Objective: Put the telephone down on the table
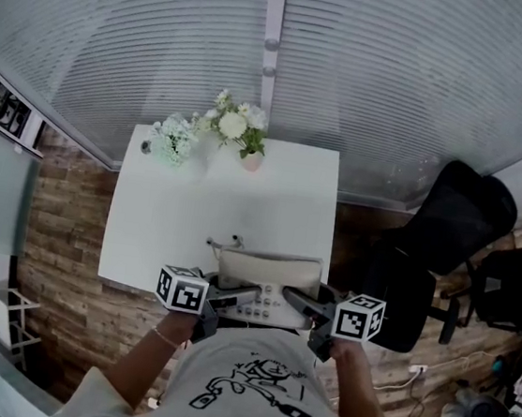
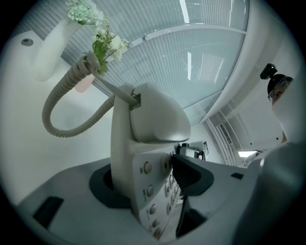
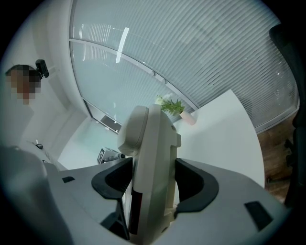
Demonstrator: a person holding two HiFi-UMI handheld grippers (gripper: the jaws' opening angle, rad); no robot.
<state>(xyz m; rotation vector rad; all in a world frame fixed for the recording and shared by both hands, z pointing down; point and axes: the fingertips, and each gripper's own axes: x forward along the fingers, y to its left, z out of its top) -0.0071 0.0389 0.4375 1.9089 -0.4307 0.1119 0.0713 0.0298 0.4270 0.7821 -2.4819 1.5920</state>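
A beige desk telephone, handset on its cradle, is held between my two grippers over the near edge of the white table. My left gripper is shut on its left side, and my right gripper is shut on its right side. In the left gripper view the keypad face of the telephone sits between the dark pads, and its coiled cord loops off to the left. In the right gripper view the telephone stands edge-on between the pads. I cannot tell whether its base touches the table.
Two small bunches of white flowers stand at the table's far edge in front of window blinds. A black office chair is to the right of the table. Wooden floor runs along the left.
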